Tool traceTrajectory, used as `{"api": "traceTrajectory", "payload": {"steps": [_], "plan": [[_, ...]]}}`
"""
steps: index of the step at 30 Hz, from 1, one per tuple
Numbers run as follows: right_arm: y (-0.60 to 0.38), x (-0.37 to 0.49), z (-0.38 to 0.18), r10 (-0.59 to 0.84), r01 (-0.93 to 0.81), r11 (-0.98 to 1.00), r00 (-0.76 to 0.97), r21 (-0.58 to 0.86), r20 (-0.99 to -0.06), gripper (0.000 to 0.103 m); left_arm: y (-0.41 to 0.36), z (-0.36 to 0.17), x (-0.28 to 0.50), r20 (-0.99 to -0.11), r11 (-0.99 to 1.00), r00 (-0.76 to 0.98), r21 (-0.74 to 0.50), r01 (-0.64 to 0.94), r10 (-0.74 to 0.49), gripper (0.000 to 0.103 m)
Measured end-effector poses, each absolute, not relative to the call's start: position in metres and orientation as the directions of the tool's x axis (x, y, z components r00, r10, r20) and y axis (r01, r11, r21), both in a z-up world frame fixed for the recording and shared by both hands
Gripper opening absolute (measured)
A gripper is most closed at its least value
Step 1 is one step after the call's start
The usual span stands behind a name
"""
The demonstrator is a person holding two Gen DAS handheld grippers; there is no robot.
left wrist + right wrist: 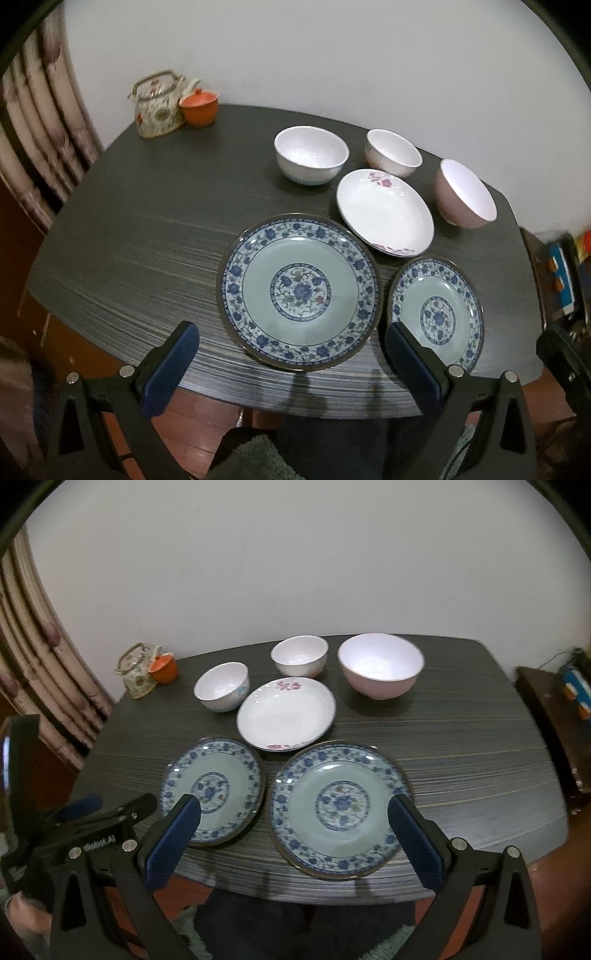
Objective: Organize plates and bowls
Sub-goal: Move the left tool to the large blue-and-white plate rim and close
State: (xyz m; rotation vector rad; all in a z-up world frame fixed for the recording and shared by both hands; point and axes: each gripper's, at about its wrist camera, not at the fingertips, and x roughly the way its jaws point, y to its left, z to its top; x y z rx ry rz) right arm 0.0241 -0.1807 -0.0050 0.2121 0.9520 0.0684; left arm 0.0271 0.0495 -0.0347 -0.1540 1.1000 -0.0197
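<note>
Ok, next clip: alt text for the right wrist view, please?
The open right gripper hovers at the near edge of a dark table, over two blue-patterned plates. Behind them sit a white floral plate, three bowls, and a teapot with an orange cup.

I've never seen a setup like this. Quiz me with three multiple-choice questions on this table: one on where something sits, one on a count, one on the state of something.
1. Where is the teapot?
A. far left corner of the table
B. between the blue plates
C. inside a bowl

2. How many bowls are there?
A. one
B. three
C. five

3. What is the right hand-held gripper doing?
A. clamping a bowl
B. open, holding nothing
C. lifting the white plate

Answers:
1 A, it stands by the wall beside the orange cup.
2 B, two white bowls and a pink bowl.
3 B, its fingers are spread over the large blue plate, gripping nothing.
</note>
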Motion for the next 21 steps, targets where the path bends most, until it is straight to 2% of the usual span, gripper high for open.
{"api": "traceTrajectory", "payload": {"steps": [4,7,12,15,21], "plan": [[-0.189,0.035,-0.017,0.273,-0.003,0.946,0.549,0.325,-0.790,0.092,0.067,-0.043,0.038,-0.888,0.977,0.435,-0.199,-0.079,-0.146,0.103],[-0.193,0.046,-0.031,0.356,-0.021,0.915,0.513,0.403,-0.781,0.084,0.080,-0.050,0.045,-0.884,0.960,0.420,-0.265,-0.093,-0.203,0.103],[-0.194,0.063,-0.053,0.412,-0.030,0.893,0.456,0.449,-0.789,0.071,0.102,-0.064,0.054,-0.888,0.941,0.405,-0.301,-0.153,-0.218,0.099],[-0.189,0.074,-0.063,0.420,-0.042,0.893,0.430,0.447,-0.799,0.069,0.112,-0.072,0.058,-0.890,0.931,0.398,-0.316,-0.185,-0.223,0.095],[-0.178,0.091,-0.080,0.421,-0.050,0.898,0.385,0.437,-0.821,0.067,0.126,-0.092,0.064,-0.901,0.916,0.370,-0.327,-0.232,-0.228,0.095]]}}
